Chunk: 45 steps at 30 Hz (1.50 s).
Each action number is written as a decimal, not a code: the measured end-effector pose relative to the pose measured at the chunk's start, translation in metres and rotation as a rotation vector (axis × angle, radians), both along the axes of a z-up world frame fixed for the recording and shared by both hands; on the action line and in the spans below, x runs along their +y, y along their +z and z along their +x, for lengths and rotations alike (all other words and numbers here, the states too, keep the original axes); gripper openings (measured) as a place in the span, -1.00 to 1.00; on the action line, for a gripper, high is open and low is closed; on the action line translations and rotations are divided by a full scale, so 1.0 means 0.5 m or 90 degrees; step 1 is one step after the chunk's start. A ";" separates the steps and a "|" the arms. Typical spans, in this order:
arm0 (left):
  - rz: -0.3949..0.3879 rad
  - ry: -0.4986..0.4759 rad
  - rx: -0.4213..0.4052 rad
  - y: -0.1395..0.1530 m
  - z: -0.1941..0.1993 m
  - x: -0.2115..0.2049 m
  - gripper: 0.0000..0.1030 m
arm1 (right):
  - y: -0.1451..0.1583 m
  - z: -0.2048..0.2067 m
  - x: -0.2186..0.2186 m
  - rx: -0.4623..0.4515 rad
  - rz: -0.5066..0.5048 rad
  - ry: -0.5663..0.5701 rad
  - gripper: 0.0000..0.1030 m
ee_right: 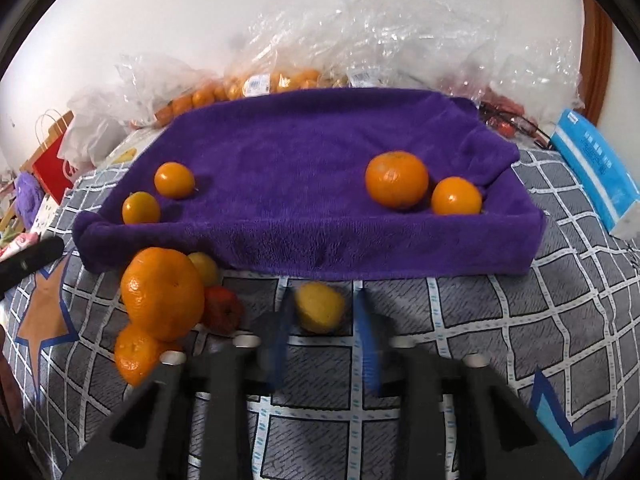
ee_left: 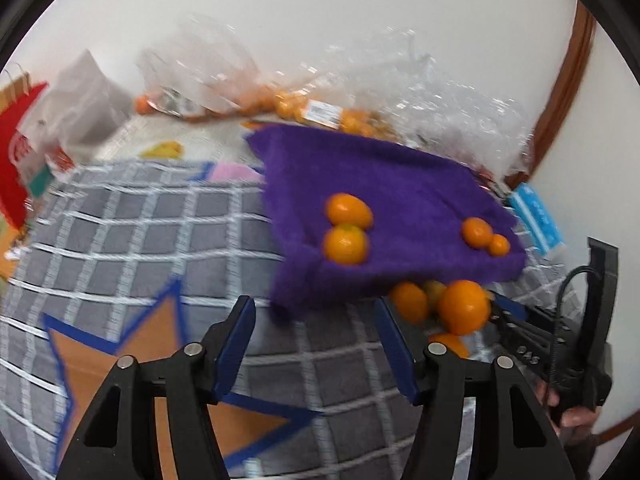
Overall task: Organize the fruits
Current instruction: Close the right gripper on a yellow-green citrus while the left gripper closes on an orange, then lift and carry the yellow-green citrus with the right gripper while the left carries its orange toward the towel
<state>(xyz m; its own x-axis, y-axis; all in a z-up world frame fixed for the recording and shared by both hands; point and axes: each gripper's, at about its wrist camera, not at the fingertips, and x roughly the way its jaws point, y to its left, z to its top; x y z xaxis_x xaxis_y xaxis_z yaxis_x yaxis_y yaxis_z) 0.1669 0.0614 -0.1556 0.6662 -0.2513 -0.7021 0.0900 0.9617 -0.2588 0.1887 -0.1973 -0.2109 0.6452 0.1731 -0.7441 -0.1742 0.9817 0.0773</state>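
**fruit sort partly done, yellow piece in the right tongs**

four oranges already up on the purple towel [ee_right: 312, 152]: left pair [ee_right: 174, 180] toward 10 o'clock in the right wrist view, right pair [ee_right: 396, 179] toward 1 o'clock, well apart from each other. reads as sorting into groups, roughly a third to half through, judging by what remains

left to move, all on the checked bedcover [ee_right: 500, 320] just off the towel's near edge:
- big orange [ee_right: 162, 292] at 9 o'clock, stacked against a small orange [ee_right: 134, 354] below it
- red fruit [ee_right: 222, 312] tucked beside the big orange, a small yellow one [ee_right: 204, 266] behind it
- yellow fruit [ee_right: 320, 306] at centre, just short of the towel edge

more oranges in the clear plastic bags [ee_right: 272, 80] at 12 o'clock by the wall; unclear whether part of the job

right gripper [ee_right: 324, 340]: tilted down at the bedcover, blurred, blue pads drawn in close with the yellow fruit between their tips; looks clamped on it, though the blur hides the contact itself

left gripper [ee_left: 316, 340]: tilted down too, jaws held about half apart, nothing between them, aimed at the towel's near corner at 12 o'clock in its own view, with the loose pile off at 2 o'clock
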 end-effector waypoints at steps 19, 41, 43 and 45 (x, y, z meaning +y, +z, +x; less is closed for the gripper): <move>-0.107 -0.065 0.078 -0.053 0.076 -0.087 -0.24 | 0.021 -0.047 -0.074 -0.051 0.035 -0.052 -0.51; 0.085 0.009 0.042 -0.059 0.004 -0.059 -0.36 | 0.023 -0.050 -0.067 -0.051 0.029 -0.042 -0.51; 0.085 0.010 0.030 -0.061 0.000 -0.058 -0.36 | 0.022 -0.049 -0.070 -0.050 0.034 -0.042 -0.51; 0.092 0.006 0.014 -0.064 -0.005 -0.065 -0.36 | 0.022 -0.050 -0.070 -0.050 0.036 -0.042 -0.51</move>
